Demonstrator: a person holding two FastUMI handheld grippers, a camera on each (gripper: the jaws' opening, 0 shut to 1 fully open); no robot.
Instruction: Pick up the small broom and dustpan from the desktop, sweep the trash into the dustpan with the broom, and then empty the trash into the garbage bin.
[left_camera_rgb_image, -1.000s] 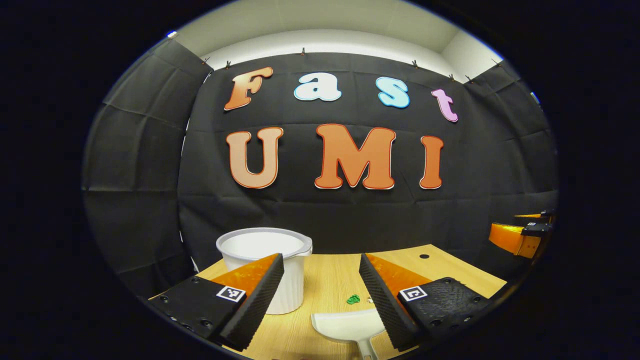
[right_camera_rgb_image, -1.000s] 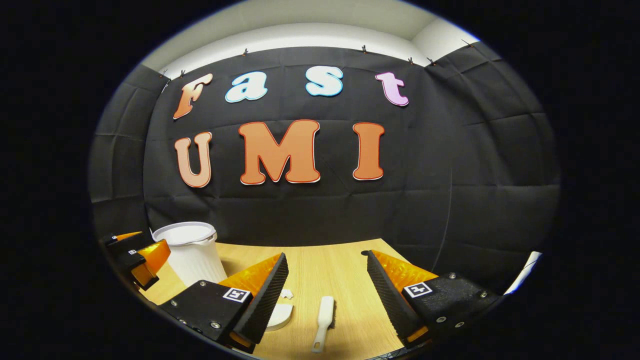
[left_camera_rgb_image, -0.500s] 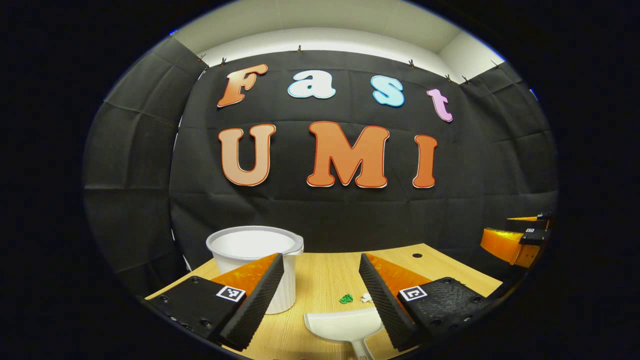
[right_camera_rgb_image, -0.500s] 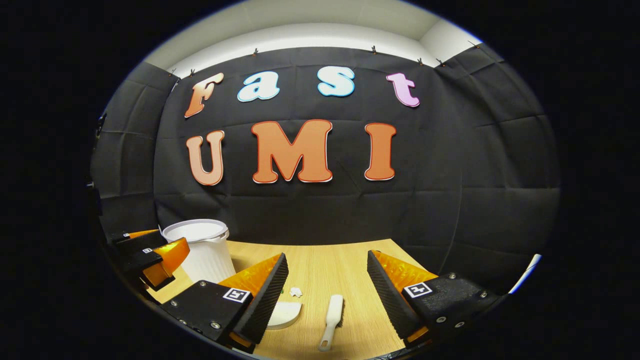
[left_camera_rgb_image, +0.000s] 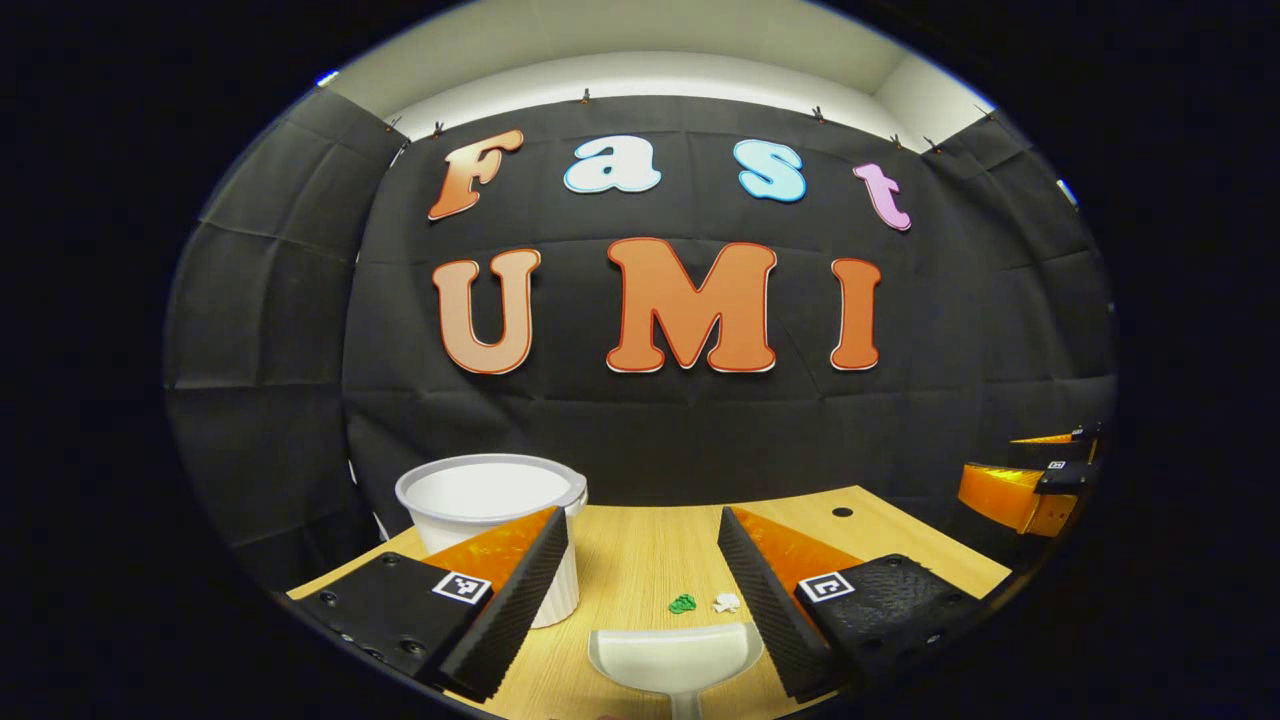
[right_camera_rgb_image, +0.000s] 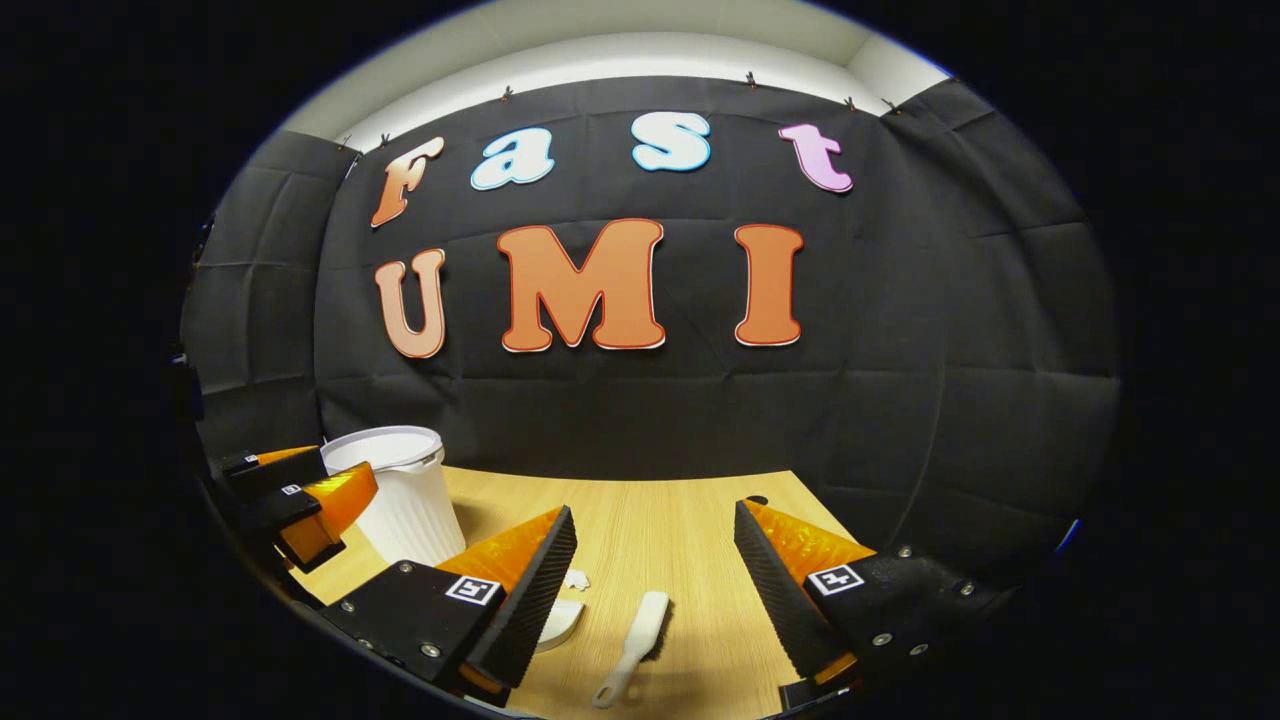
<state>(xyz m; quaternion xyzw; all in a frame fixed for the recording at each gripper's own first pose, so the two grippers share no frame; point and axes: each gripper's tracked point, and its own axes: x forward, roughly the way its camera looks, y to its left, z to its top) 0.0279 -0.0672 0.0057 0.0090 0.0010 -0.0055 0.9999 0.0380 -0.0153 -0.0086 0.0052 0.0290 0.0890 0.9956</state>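
Wooden and pale, the surface (left_camera_rgb_image: 640, 560) is lying across the bottom of both views. In the left gripper view, the left tool (left_camera_rgb_image: 640, 585) is sitting at the bottom of the frame with its two fingers spread wide apart, holding nothing. The white dustpan (left_camera_rgb_image: 672, 658) is lying flat on the surface at the bottom middle, between those fingers and below them. Just above the dustpan, a little green scrap (left_camera_rgb_image: 682, 603) and a little white scrap (left_camera_rgb_image: 726, 602) are lying side by side, a bit apart from its front edge. The white garbage bin (left_camera_rgb_image: 490, 500) is standing upright at the lower left, partly hidden behind the left finger. The right tool is peeking in at the far right edge.

In the right gripper view, the right tool (right_camera_rgb_image: 655, 585) is at the bottom of the frame, also spread wide and holding nothing. The small white broom (right_camera_rgb_image: 635, 645) is lying on the surface at the bottom middle, between its fingers, touching neither. The dustpan (right_camera_rgb_image: 560, 622) is peeking out from behind the left finger, with a white scrap (right_camera_rgb_image: 577, 577) just above it. The garbage bin (right_camera_rgb_image: 405, 500) is standing at the lower left.
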